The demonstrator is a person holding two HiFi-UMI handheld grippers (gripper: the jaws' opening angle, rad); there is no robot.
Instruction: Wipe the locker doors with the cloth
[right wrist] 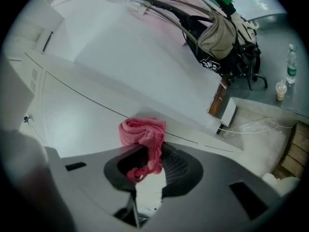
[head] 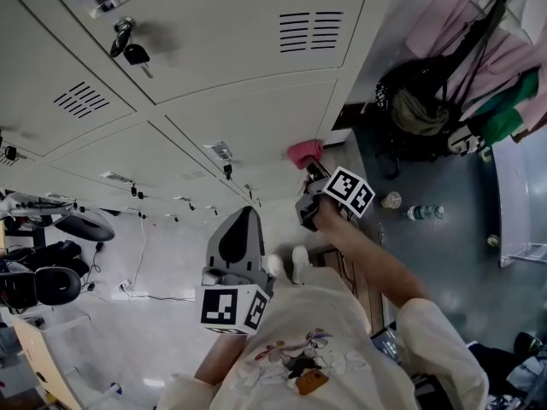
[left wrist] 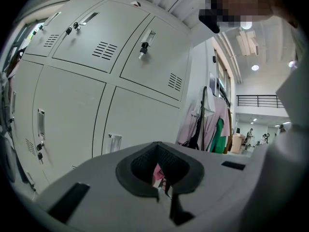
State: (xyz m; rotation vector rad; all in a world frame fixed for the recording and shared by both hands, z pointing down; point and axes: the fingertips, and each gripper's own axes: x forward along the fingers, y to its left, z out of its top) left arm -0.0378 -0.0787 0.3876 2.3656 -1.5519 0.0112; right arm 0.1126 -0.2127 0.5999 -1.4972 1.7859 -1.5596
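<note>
The grey locker doors (head: 256,118) fill the upper left of the head view. A bunched pink cloth (head: 304,153) is pressed against a lower door near the bank's right end, with my right gripper (head: 311,176) shut on it. In the right gripper view the cloth (right wrist: 142,132) bulges out past the right gripper (right wrist: 147,163) onto the door (right wrist: 96,115), and a strand hangs between the jaws. My left gripper (head: 244,215) is held close to the body, away from the doors, with its jaws together and nothing in them. The left gripper (left wrist: 159,173) faces the lockers (left wrist: 72,105).
Keys (head: 128,51) hang from a lock on an upper door. A rack of clothes and bags (head: 444,101) stands right of the lockers. A water bottle (head: 423,213) and a cup (head: 391,200) sit on the floor. Black chairs (head: 51,284) are at the left.
</note>
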